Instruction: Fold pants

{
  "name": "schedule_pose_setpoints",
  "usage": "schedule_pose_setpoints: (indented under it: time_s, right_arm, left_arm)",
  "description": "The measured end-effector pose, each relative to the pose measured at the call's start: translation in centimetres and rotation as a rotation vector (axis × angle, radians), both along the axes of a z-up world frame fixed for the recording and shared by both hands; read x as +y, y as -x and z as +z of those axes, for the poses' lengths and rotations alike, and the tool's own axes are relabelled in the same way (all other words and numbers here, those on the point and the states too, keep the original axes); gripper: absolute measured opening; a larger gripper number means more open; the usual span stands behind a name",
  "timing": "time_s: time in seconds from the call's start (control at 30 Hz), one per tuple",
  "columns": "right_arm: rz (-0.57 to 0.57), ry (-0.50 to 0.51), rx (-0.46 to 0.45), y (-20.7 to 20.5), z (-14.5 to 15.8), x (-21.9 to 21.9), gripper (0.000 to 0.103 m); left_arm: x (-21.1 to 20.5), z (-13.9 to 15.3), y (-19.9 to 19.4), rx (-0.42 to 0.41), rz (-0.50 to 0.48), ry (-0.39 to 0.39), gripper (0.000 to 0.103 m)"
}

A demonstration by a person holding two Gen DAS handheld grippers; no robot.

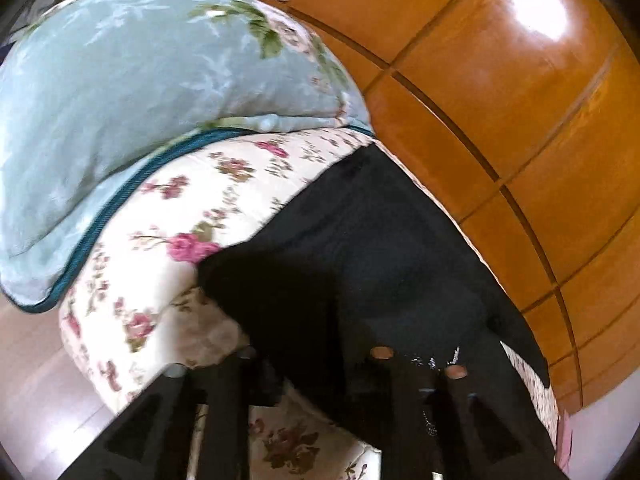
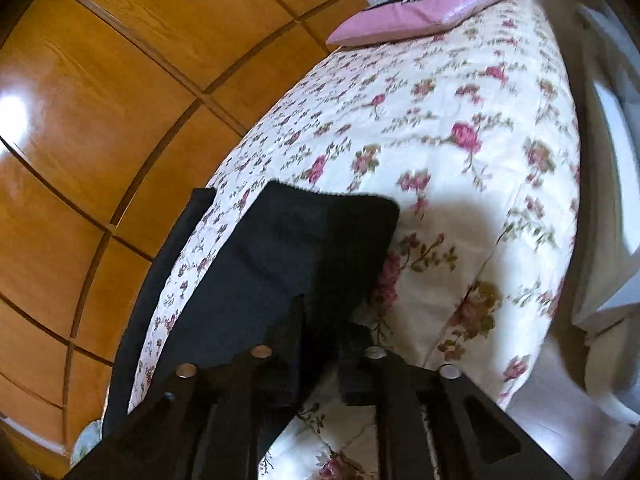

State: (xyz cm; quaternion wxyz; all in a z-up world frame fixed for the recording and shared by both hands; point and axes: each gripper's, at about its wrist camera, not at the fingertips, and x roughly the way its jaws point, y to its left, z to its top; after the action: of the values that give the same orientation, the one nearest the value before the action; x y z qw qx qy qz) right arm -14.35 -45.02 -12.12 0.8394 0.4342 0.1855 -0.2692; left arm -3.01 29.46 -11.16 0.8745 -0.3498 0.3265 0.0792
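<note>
The black pants [image 1: 360,248] lie on a floral bedspread [image 1: 224,176] and are partly lifted. In the left wrist view my left gripper [image 1: 316,344] is shut on a dark fold of the pants near the bed's near edge. In the right wrist view my right gripper [image 2: 320,320] is shut on the pants [image 2: 288,248], holding a raised black panel whose hem edge [image 2: 332,194] stands above the bedspread [image 2: 440,128]. A dark strip of the pants [image 2: 160,280] runs along the bed's left edge. The fingertips of both grippers are hidden in black cloth.
A light blue floral pillow [image 1: 132,92] lies on the bed beyond the pants in the left view. A pink pillow [image 2: 416,12] lies at the far end in the right view. Glossy wooden wardrobe panels [image 1: 500,80] stand beside the bed, also in the right view [image 2: 100,100].
</note>
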Motion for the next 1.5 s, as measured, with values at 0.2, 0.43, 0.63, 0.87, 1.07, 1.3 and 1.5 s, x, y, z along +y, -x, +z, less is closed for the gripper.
schedule_pose_setpoints:
  time_s: [0.2,0.43,0.63,0.87,1.07,1.3,1.5]
  right_arm:
    - [-0.125,0.164,0.034,2.2,3.2,1.0,0.033]
    - [-0.042,0.35,0.009,-0.4,7.1,4.3,0.048]
    - [0.195,0.268,-0.002,-6.7,6.6,6.7,0.053]
    - [0.414,0.211,0.098,-13.1,4.5,10.0,0.053]
    - [0.485,0.192,0.128,-17.5,4.0,9.1,0.053]
    - [0.452,0.08,0.089,-25.0,3.8,4.6,0.053]
    - [0.358,-0.039,0.011,-29.9,3.1,0.4,0.053]
  left_arm:
    - [1.1,4.2,1.7,-0.081,0.12,0.006,0.05]
    - [-2.2,8.0,-3.0,-0.183,0.063,-0.023,0.079]
    - [-11.2,6.9,-11.7,-0.098,-0.214,-0.201,0.079]
    - [-16.0,2.0,-18.9,0.033,-0.363,-0.321,0.078]
    - [-15.1,1.0,-18.6,-0.001,-0.38,-0.229,0.085]
    - [-15.0,0.9,-18.2,-0.039,-0.382,-0.202,0.087]
    - [-15.3,0.7,-18.1,-0.056,-0.388,-0.212,0.091]
